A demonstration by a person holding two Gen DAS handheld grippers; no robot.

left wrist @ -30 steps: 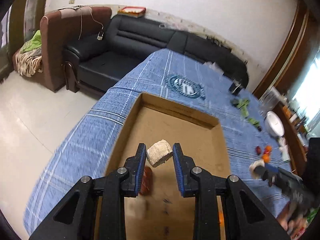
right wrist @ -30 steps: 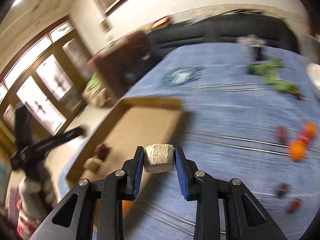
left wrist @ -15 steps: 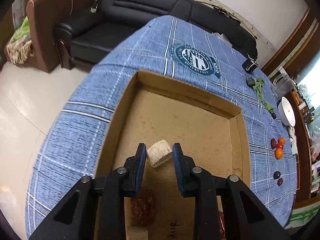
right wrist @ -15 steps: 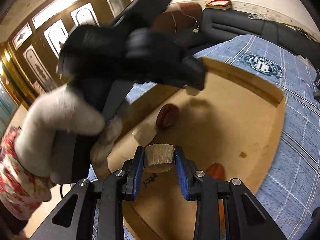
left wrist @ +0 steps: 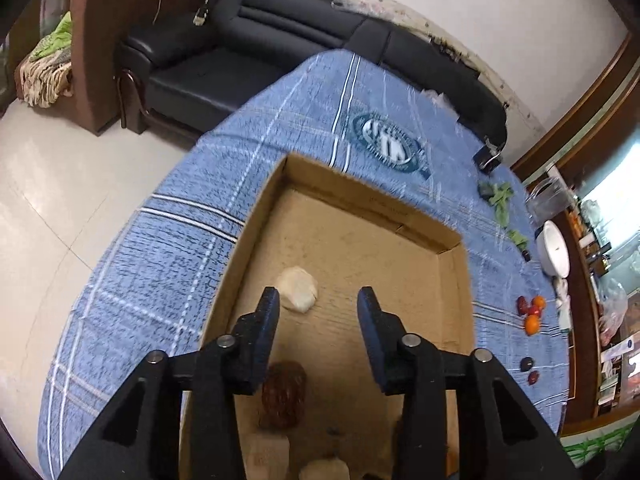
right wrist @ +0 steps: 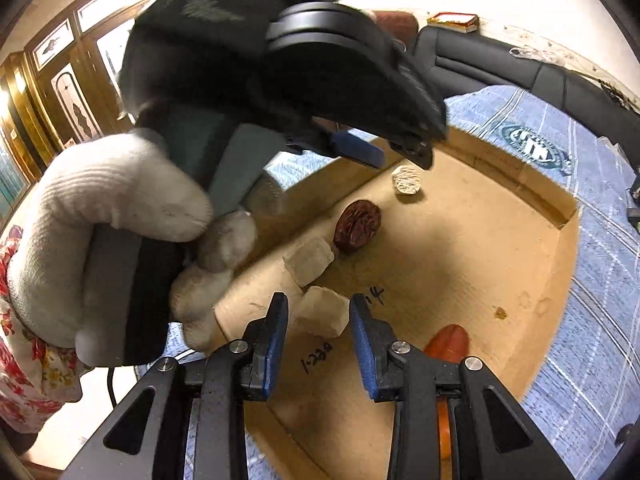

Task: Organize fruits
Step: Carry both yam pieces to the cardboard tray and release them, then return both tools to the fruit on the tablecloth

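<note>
Released from the left gripper [left wrist: 316, 322], whose jaws had just been opening and were seen spread with nothing between them, a pale chunk [left wrist: 297, 289] had been dropped onto the floor of the cardboard box [left wrist: 362, 196], where it lay just above the left fingertip in the left wrist view. In the right wrist view, a gloved hand [right wrist: 116, 236] was seen filling the left of the frame. Right of it, in the middle, a dark red fruit [right wrist: 357, 226] and a second pale chunk [right wrist: 309, 260] were lying in the box. At lower centre the right gripper [right wrist: 319, 320] was pinching a third pale chunk [right wrist: 324, 316], held low over the box floor. Loose fruits [left wrist: 531, 314] were left on the blue cloth [left wrist: 160, 272] at the right of the left wrist view. For a clean drop, the right chunk would best be lowered onto bare cardboard beside the others before the jaws are opened.
</note>
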